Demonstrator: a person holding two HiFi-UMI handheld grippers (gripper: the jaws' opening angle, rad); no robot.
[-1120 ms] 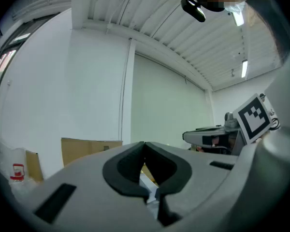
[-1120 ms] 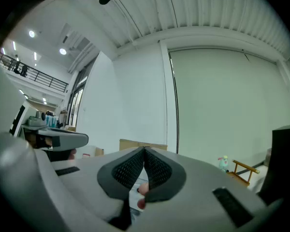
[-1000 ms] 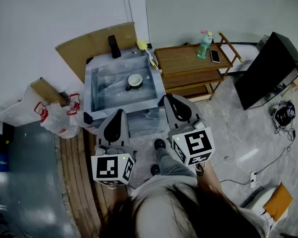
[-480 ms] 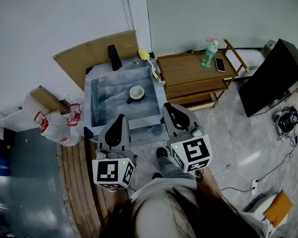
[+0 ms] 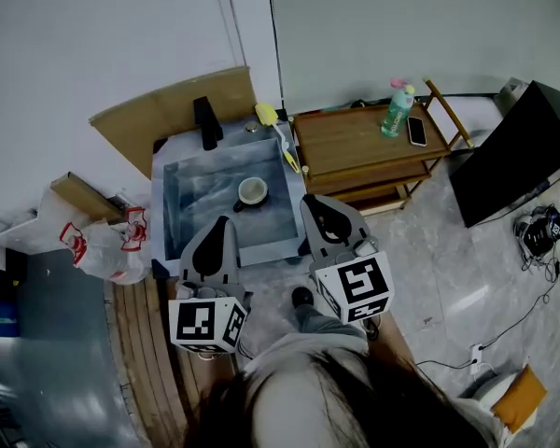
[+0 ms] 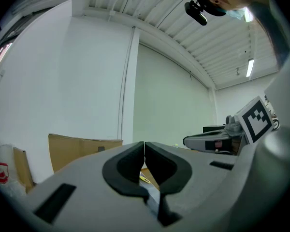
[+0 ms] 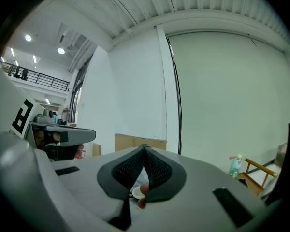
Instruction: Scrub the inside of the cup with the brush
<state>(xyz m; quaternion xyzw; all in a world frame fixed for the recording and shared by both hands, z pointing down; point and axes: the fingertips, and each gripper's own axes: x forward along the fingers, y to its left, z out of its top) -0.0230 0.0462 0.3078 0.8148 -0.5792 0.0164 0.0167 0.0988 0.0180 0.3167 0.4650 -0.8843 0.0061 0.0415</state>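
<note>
A white cup with a dark handle stands in the grey sink. The yellow brush lies on the sink's far right corner, its handle running along the right rim. My left gripper is shut and empty, hovering over the sink's near edge. My right gripper is also shut and empty, at the sink's near right corner. In the left gripper view the jaws meet, with a bit of the yellow brush below them. In the right gripper view the shut gripper shows the cup beneath it.
A black faucet stands at the sink's back, with cardboard behind it. A wooden cart to the right carries a green bottle and a phone. Plastic bags lie left; a black screen stands far right.
Both grippers have come forward towards the sink and now reach over its near edge. Their jaws stay shut. The cup and brush have not moved.
</note>
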